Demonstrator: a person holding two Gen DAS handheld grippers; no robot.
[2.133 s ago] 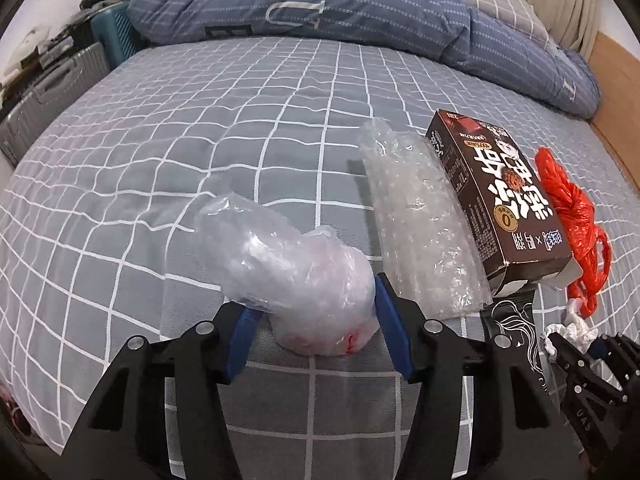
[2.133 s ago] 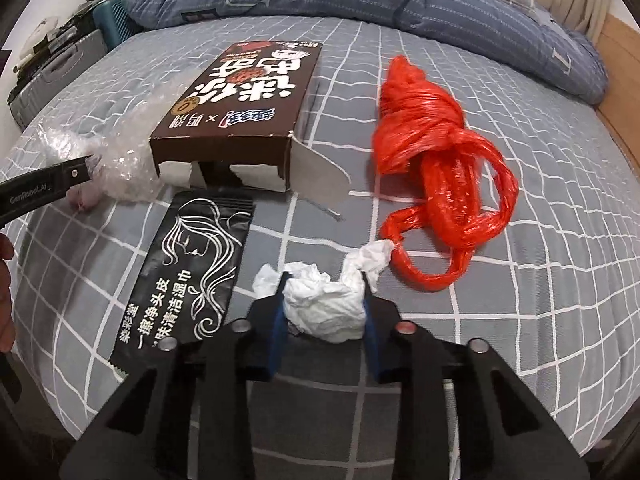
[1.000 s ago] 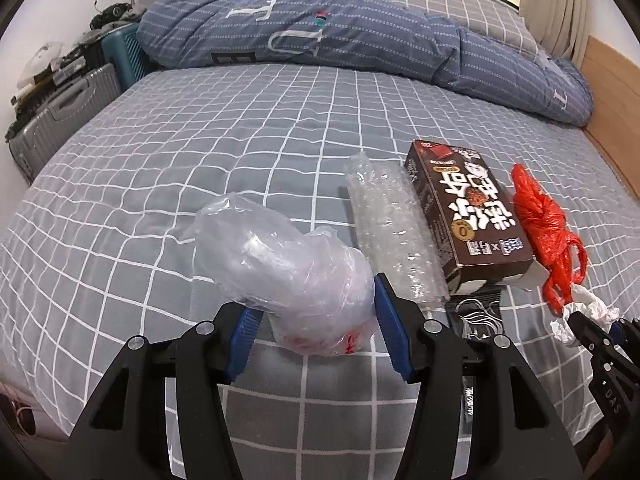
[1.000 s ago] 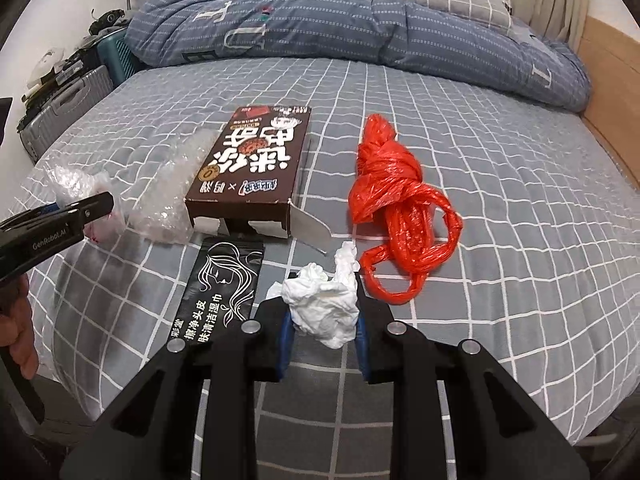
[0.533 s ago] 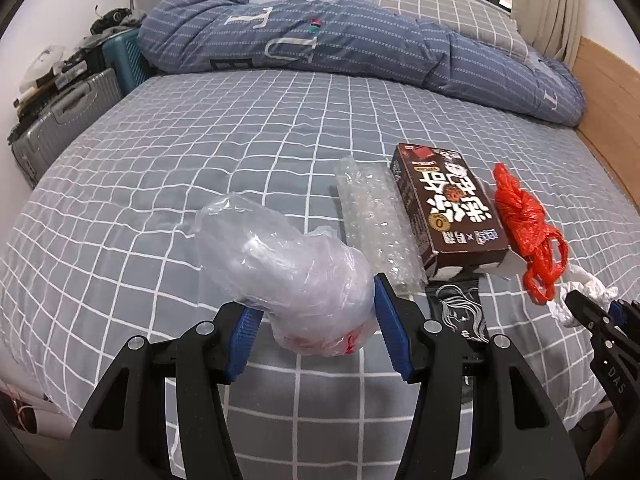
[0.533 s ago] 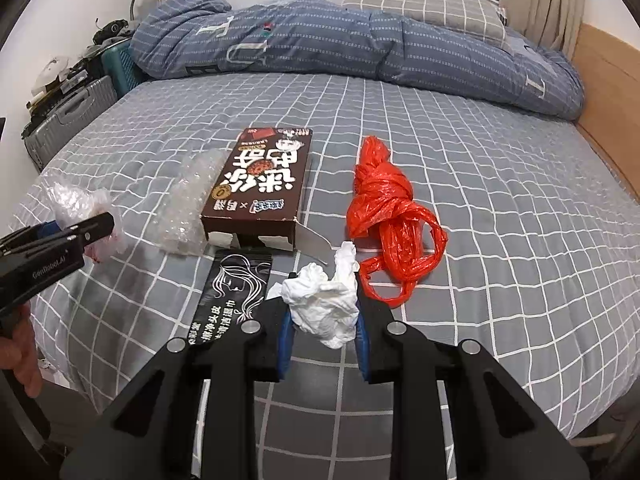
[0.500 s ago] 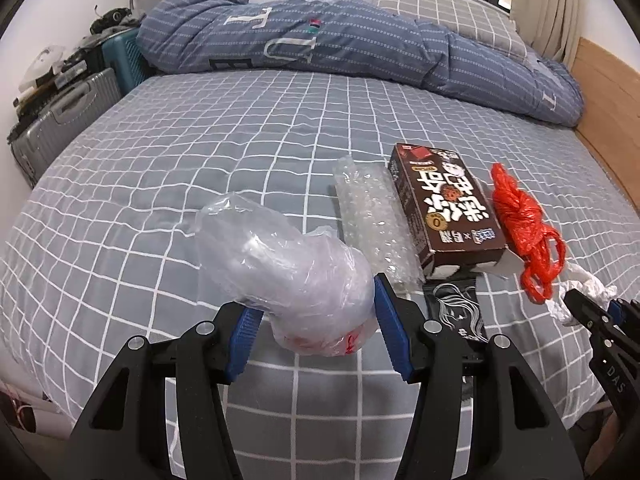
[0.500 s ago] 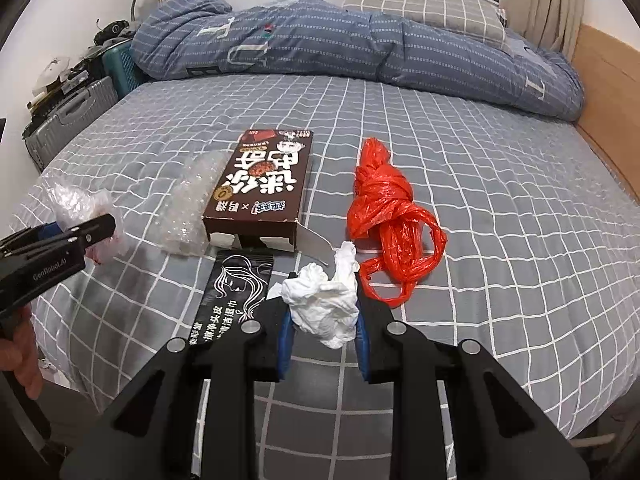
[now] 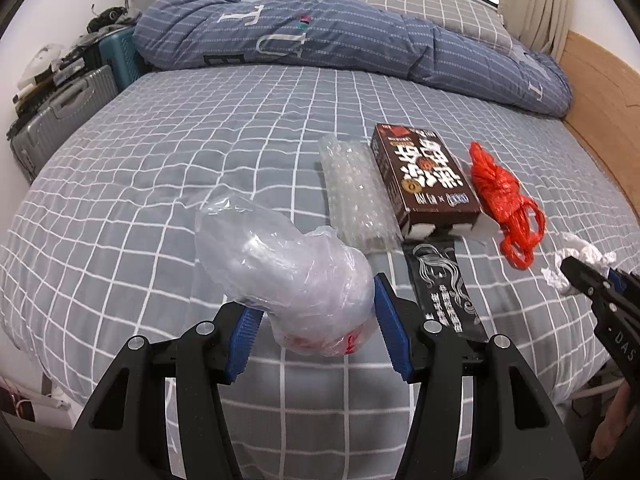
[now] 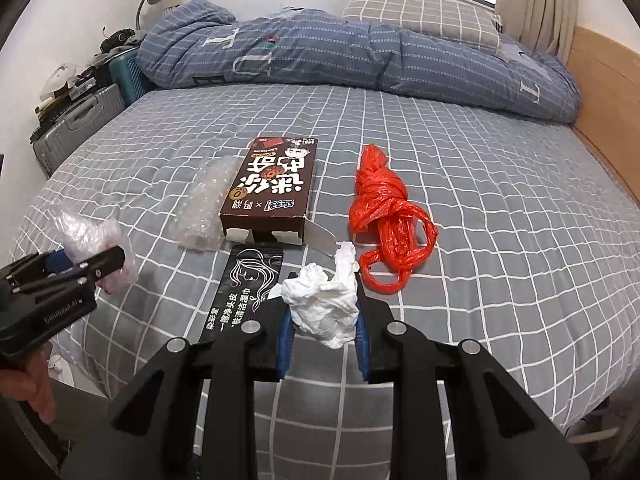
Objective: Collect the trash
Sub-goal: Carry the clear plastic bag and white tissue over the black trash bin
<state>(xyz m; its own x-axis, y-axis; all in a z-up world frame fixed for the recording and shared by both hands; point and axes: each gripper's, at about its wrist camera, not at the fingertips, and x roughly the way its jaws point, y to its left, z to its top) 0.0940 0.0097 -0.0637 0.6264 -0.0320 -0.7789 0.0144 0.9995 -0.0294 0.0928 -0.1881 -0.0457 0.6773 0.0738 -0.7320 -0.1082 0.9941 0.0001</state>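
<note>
My left gripper [image 9: 314, 330] is shut on a crumpled clear plastic bag [image 9: 288, 276], held above the front edge of the bed. In the right wrist view the same bag [image 10: 86, 236] shows at far left in that gripper. My right gripper [image 10: 322, 334] is shut on a wad of white tissue [image 10: 326, 300], lifted off the sheet. On the grey checked bed [image 10: 500, 216] lie a brown snack box [image 10: 272, 188], a strip of bubble wrap [image 10: 204, 204], a knotted red plastic bag [image 10: 384, 216] and a black wipe sachet [image 10: 244, 288].
A blue striped duvet [image 10: 340, 52] and a pillow [image 10: 424, 16] fill the far side of the bed. Suitcases [image 10: 76, 124] stand at the left by the wall. A wooden board [image 10: 604, 104] runs along the right side. A hand [image 10: 36, 392] holds the left gripper.
Both grippers have drawn back and up from the bed with their loads, so the box, bubble wrap and red bag look smaller and farther. The grips are unchanged.
</note>
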